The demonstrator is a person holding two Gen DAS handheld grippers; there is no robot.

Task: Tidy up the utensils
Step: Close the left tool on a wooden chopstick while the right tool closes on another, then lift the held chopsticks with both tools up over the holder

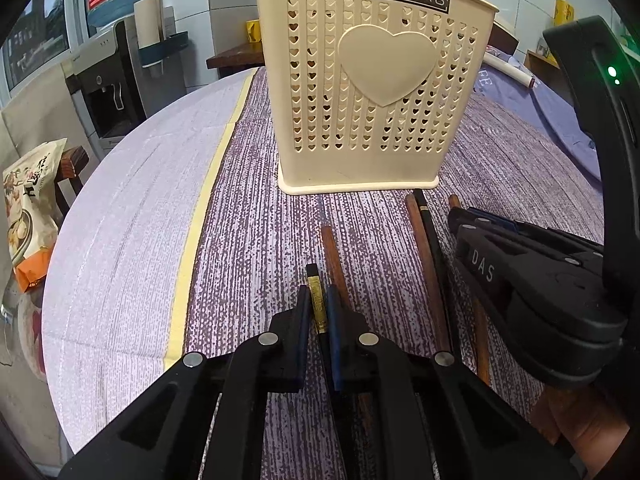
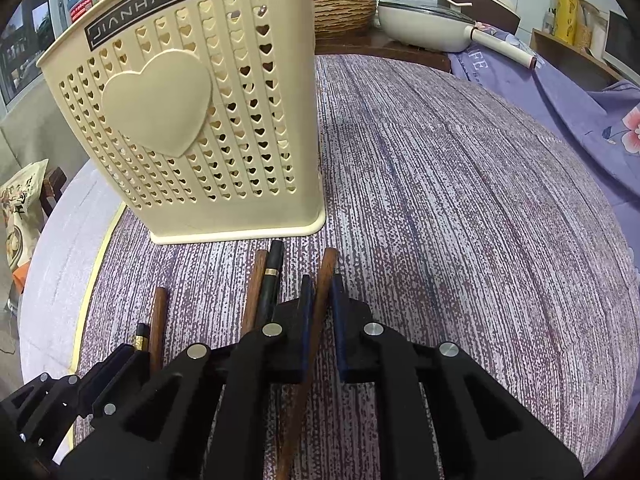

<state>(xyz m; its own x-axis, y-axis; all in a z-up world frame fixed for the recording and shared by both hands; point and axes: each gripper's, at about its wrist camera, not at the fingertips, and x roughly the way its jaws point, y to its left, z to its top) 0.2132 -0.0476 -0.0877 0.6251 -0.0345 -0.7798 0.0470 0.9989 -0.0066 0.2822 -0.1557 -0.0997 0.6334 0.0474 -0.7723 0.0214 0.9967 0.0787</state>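
Nearest the lens in the left wrist view, the left gripper stood closed on a black chopstick with a gold band, whose squared end projected a little beyond the pads toward the centre of the frame. In the right wrist view the right gripper was likewise shut on a brown wooden chopstick, which ran from the lower centre up past the fingertips.

Each held stick lay with its long axis roughly vertical in its frame, its far end pointing at the foot of the cream utensil holder. The holder stood upright in the upper centre of the left view, on the purple mat. Three loose sticks lay on the mat near its base, about parallel to the held ones:
- a brown one just right of the left gripper
- a brown and black pair further right, side by side

Judged from this, the step was the lift. It would go best if each stick were raised clear of its neighbours, tipped upright and lowered into the holder's open top. Both grips sat close to one end, so each stick might pivot in the pads.
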